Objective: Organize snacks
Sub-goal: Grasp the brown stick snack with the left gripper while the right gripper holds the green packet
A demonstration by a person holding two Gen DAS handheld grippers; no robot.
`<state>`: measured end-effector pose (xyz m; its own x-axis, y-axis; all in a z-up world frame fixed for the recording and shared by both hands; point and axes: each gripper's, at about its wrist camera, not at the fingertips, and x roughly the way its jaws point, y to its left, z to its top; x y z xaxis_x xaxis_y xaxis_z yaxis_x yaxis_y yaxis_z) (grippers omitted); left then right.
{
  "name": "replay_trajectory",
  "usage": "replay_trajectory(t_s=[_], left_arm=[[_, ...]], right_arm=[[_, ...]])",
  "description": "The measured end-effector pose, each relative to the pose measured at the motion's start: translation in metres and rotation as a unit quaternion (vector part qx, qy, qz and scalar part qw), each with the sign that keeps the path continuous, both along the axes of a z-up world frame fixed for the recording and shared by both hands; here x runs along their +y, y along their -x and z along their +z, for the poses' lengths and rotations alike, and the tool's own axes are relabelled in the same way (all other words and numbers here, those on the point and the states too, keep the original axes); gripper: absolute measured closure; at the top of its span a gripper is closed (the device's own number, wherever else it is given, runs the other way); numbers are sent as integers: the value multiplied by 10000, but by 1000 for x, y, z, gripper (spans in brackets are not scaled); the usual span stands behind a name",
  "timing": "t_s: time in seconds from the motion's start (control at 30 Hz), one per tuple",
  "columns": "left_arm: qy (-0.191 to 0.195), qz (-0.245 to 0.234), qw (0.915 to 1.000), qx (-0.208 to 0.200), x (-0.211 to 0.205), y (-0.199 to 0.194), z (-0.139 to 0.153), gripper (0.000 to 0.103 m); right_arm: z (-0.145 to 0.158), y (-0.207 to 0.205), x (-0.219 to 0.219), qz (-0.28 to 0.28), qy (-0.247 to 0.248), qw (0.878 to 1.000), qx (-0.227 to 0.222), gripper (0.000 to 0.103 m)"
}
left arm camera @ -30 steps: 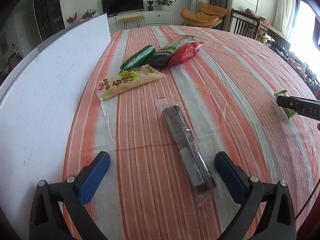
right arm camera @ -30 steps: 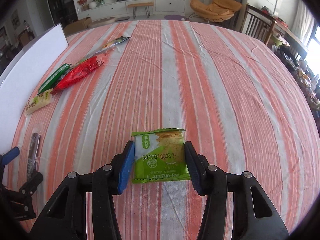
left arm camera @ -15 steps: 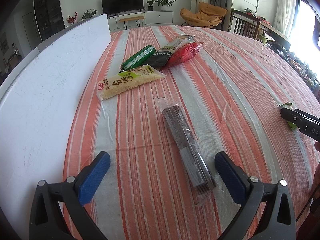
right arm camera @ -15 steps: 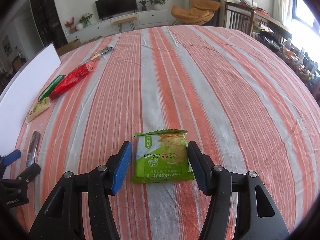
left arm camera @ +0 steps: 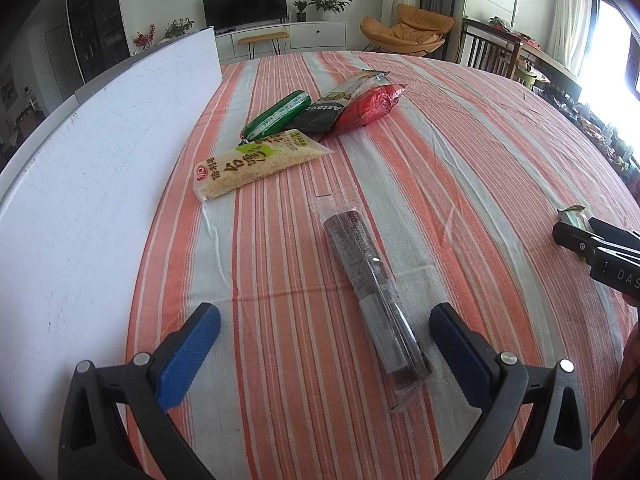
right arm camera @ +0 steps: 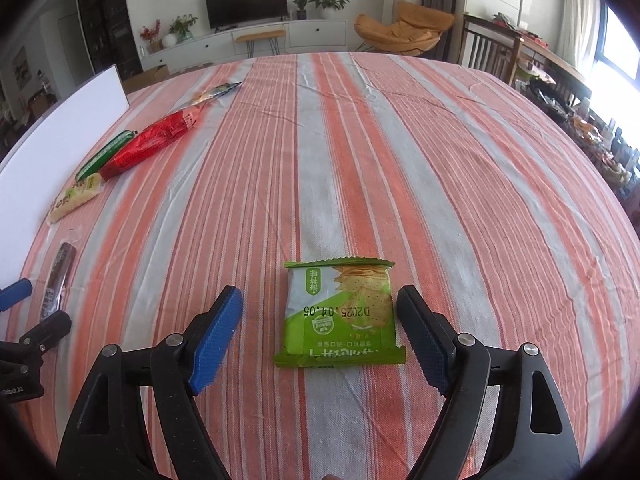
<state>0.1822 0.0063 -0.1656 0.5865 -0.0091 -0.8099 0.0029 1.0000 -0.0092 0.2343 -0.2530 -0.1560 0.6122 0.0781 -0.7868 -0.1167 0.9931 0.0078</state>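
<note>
Green cracker packet point(right arm camera: 341, 312): flat on striped surface point(right arm camera: 440, 168), near right gripper point(right arm camera: 320, 336), whose jaws have just been opening, wide, not touching. Left gripper point(left arm camera: 325, 354): jaws wide around dark snack bar point(left arm camera: 370, 284). Advice: withdraw straight, avoid snagging wrapper.

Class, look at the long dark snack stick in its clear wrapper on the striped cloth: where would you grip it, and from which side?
Grip the dark snack stick across its narrow middle, coming down from above with one pad on each long side. It lies flat and slanted on the cloth, thin and long, so the clear end flaps offer little hold. The left gripper, open, already straddles its near end.
</note>
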Motion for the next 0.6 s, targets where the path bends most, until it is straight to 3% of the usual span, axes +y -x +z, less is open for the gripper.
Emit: replay_trajectory(t_s=[0.23, 0.33, 0.4, 0.5, 0.53, 0.6], left_arm=[[11, -44, 10000, 35, 0, -1, 0, 0], [99, -440, 9976, 530, 0, -1, 5, 0], [601, -629, 9933, 760, 7, 8, 11, 0], [1683, -699, 9781, 1005, 26, 20, 16, 0], [1899, -679, 9737, 1059, 31, 24, 18, 1], [1980, -539, 9730, 1053, 36, 27, 20, 3]], right_arm=[[0, 0, 1, 8, 19, 10000, -1, 20], [-1, -1, 2, 33, 33, 10000, 12, 18], [-1, -1, 1, 32, 22, 10000, 9, 18], [-1, -1, 2, 28, 8, 10000, 2, 18], [-1, -1, 2, 29, 9, 10000, 3, 18], [-1, -1, 2, 30, 19, 10000, 3, 18]])
